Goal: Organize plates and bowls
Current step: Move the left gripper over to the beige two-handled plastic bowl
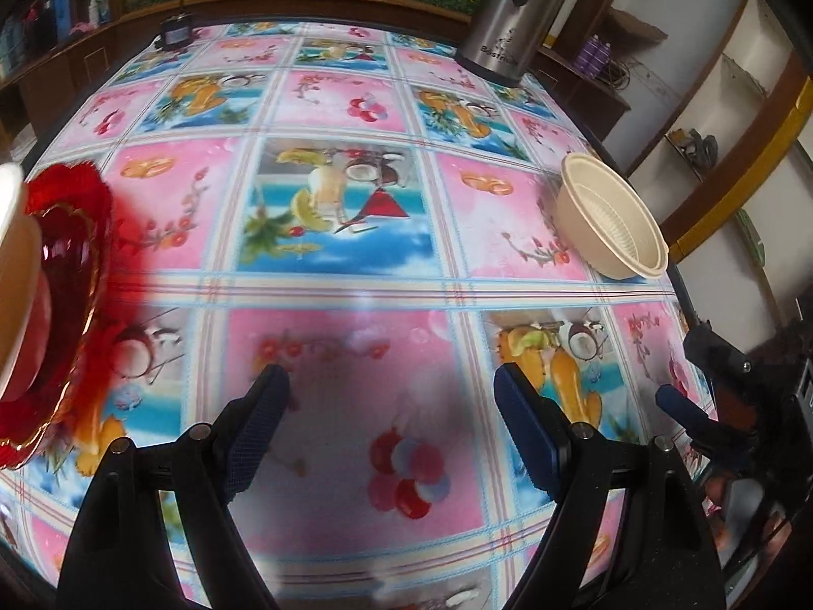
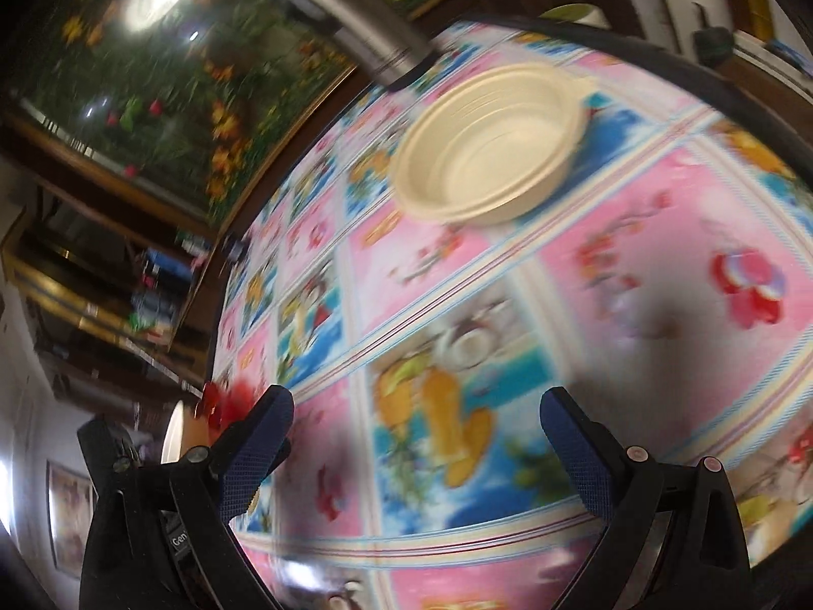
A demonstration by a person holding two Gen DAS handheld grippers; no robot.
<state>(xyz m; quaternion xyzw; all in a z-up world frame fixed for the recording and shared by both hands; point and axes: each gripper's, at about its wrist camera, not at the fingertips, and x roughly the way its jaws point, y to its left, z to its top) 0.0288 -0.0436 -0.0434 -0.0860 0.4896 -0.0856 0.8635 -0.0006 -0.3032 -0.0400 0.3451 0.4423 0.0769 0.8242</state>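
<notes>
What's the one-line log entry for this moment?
left claw: open, empty | right claw: open, empty | cream bowl: on table, ahead of right claw | red plate: table's left edge

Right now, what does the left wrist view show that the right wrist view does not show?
Only the left wrist view shows the red glass plate in full, at the table's left edge with a pale dish on it, and a small dark device at the far edge.

Only the right wrist view shows the inside of the cream bowl: it holds nothing. The picture is blurred.

Both show the cream bowl, the steel flask behind it and the fruit-print tablecloth. Both the left gripper and the right gripper are open, with nothing between their fingers.
</notes>
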